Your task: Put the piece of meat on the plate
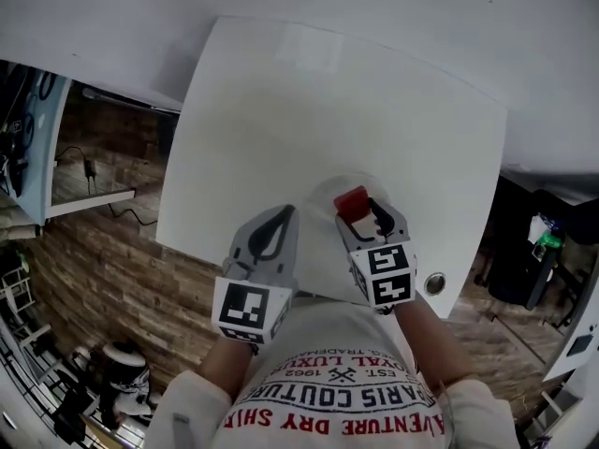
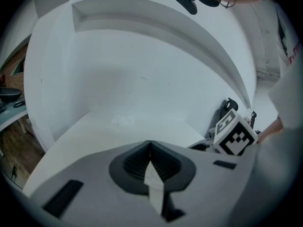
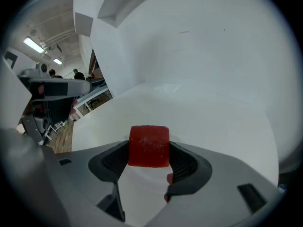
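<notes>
Nearby, left gripper (image 1: 286, 213) flanks meat (image 1: 352, 202).

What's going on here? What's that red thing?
A person holds a claw tool in each hand at a white table. The right claw is squeezing a red piece of meat over what looks like a white plate. The left claw is shut and empty beside it.

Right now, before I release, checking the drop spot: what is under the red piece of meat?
The white plate, on the white table. The right gripper holds the piece of meat; the spot directly beneath is covered.
</notes>
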